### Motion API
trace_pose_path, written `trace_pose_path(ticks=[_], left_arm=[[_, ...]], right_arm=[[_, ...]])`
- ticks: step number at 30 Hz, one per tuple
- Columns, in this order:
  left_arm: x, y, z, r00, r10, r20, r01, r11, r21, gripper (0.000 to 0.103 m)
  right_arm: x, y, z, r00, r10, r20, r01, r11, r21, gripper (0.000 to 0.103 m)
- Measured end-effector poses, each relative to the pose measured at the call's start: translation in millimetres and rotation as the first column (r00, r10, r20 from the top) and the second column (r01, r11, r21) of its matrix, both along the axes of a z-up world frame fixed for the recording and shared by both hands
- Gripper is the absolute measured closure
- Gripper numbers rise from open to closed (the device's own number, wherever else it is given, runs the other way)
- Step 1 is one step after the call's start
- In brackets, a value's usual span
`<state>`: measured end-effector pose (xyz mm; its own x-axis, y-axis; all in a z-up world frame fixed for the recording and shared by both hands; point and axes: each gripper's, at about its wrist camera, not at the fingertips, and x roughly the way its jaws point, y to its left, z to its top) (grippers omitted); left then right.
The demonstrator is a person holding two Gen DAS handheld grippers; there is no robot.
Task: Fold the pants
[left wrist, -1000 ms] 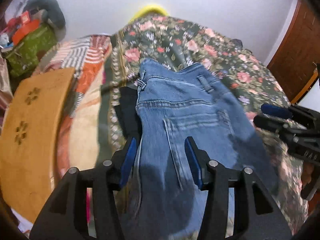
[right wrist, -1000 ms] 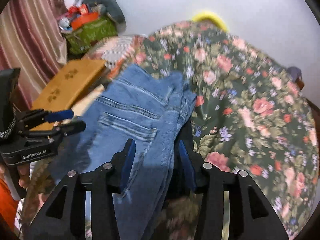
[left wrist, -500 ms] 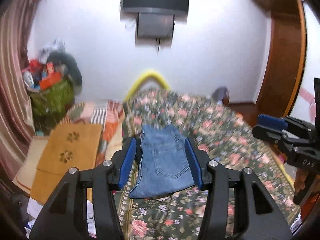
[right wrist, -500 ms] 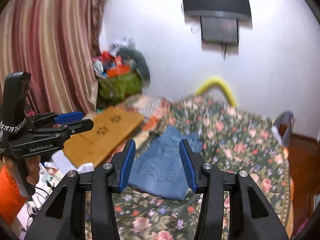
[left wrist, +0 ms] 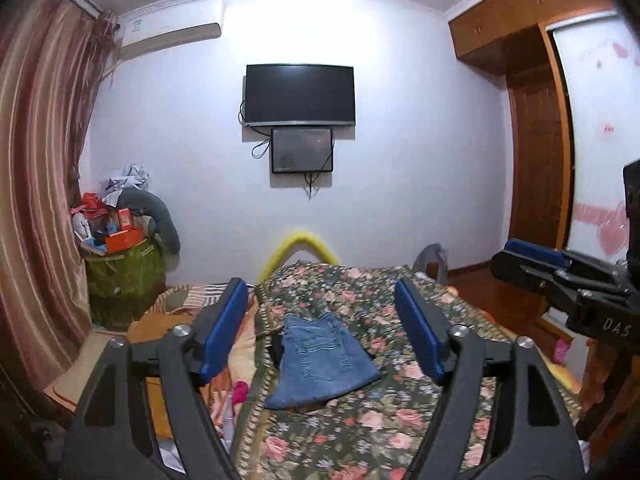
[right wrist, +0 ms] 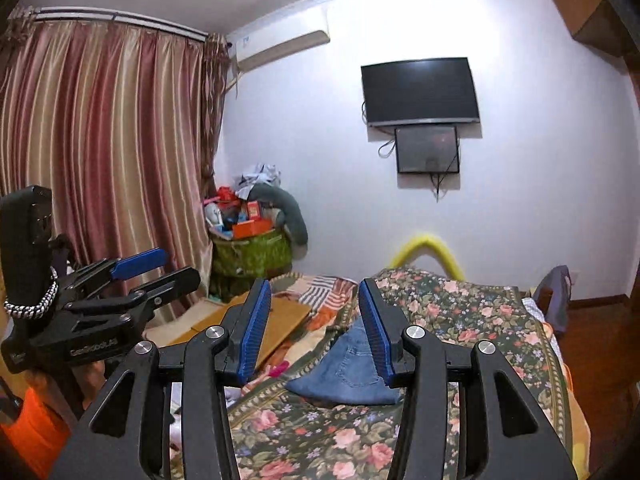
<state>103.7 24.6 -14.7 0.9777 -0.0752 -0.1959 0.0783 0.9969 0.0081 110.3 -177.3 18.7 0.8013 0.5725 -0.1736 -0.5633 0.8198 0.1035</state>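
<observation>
I see the folded blue jeans (left wrist: 322,360) lying on the floral bedspread (left wrist: 384,432), well apart from both tools. My left gripper (left wrist: 322,338) and right gripper (right wrist: 316,328) hold nothing, fingers spread apart.

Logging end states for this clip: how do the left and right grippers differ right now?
The left gripper has its jaws spread wide, framing the whole folded jeans; the right gripper is open more narrowly, its blue pad overlapping the jeans in view. Both are empty, raised back from the floral bedspread.
</observation>
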Motion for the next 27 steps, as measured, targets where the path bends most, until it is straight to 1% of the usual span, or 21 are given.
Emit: trace_pose_path(ticks=[1,2,3,5,6,8,11,16,18,23,27], left_arm=[[-7.1,0.8,0.7,1.000,0.003,0.014,-0.003,1.000,-0.007,0.019],[-13.6,0.9,0.7,1.000,0.007,0.028,-0.006,1.000,-0.008,0.015],[-19.7,0.7,1.3,0.999,0.008,0.039,-0.008,1.000,-0.010,0.008],[-29.9,-0.1,2.4,0.999,0.009,0.053,-0.008,1.000,-0.016,0.000],[-32.8,0.1,2.6,0.998,0.010,0.055,-0.009,1.000,-0.018,0.000],[-37.4,-1.5,3.5,0.999,0.003,0.052,-0.002,1.000,-0.016,0.000],[-43.3,-4.3,3.8,0.998,0.009,0.059,-0.008,1.000,-0.015,0.000],[-52.9,-5.6,4.4,0.998,-0.002,0.056,0.005,0.999,-0.044,0.000],[-53.2,-5.5,5.1,0.999,-0.002,0.054,0.004,0.999,-0.051,0.000],[-51.7,-5.5,3.8,0.999,0.012,0.050,-0.010,0.998,-0.055,0.000],[-50.3,-4.9,2.6,0.999,0.014,0.045,-0.012,0.998,-0.058,0.000]], right_arm=[[-2.3,-0.8,0.0,1.000,-0.008,0.003,0.008,1.000,0.003,0.052],[-6.1,-1.9,0.3,1.000,-0.019,0.010,0.019,1.000,0.006,0.042],[-9.8,-3.6,-0.4,0.999,-0.030,0.020,0.030,0.999,0.011,0.035],[-18.6,-5.5,1.2,0.998,-0.051,0.032,0.050,0.999,0.019,0.028],[-19.3,-6.4,1.1,0.998,-0.053,0.032,0.052,0.998,0.022,0.023],[-22.8,-7.0,2.0,0.998,-0.053,0.037,0.052,0.998,0.027,0.016],[-27.4,-5.4,3.5,0.997,-0.063,0.045,0.062,0.998,0.020,0.014],[-31.1,-4.1,1.8,0.997,-0.060,0.041,0.059,0.998,0.013,0.011],[-32.4,-4.1,0.0,0.997,-0.059,0.043,0.059,0.998,0.007,0.004],[-41.0,-5.8,-5.0,0.998,-0.052,0.046,0.052,0.999,0.004,0.003],[-42.8,-6.7,-4.9,0.997,-0.066,0.050,0.066,0.998,0.005,0.002]])
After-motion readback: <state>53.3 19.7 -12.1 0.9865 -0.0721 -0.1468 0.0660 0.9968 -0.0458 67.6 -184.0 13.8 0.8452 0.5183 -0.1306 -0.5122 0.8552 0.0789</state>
